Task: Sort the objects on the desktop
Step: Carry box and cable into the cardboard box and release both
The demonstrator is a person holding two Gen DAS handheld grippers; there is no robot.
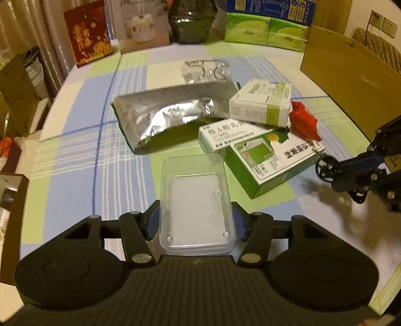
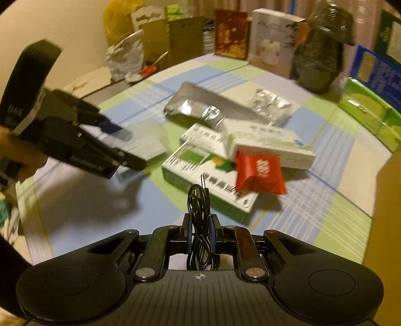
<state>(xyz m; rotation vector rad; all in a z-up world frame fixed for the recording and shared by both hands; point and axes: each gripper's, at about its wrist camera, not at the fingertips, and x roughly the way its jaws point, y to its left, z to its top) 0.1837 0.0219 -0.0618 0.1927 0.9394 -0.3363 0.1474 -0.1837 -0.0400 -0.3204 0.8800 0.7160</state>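
Note:
My left gripper [image 1: 196, 218] is shut on a clear plastic box [image 1: 195, 200], held above the checked tablecloth [image 1: 75, 175]. My right gripper [image 2: 200, 230] is shut on a coiled black cable [image 2: 199, 200] with its plugs sticking up. Beyond lie a silver foil pouch [image 1: 165, 115], a green and white box [image 1: 265, 163], two white medicine boxes [image 1: 260, 102] and a red packet [image 1: 303, 120]. In the right wrist view the left gripper [image 2: 130, 150] holds the clear box [image 2: 147, 143] at left, next to the pile of boxes [image 2: 208, 173] and the red packet [image 2: 260, 173].
A clear crumpled plastic pack [image 1: 205, 70] lies behind the pouch. Boxes stand along the far edge: red box [image 1: 87, 32], white appliance box [image 1: 142, 25], dark bag [image 1: 190, 22], green tissue packs [image 1: 265, 32]. A cardboard box [image 1: 345, 72] stands at right.

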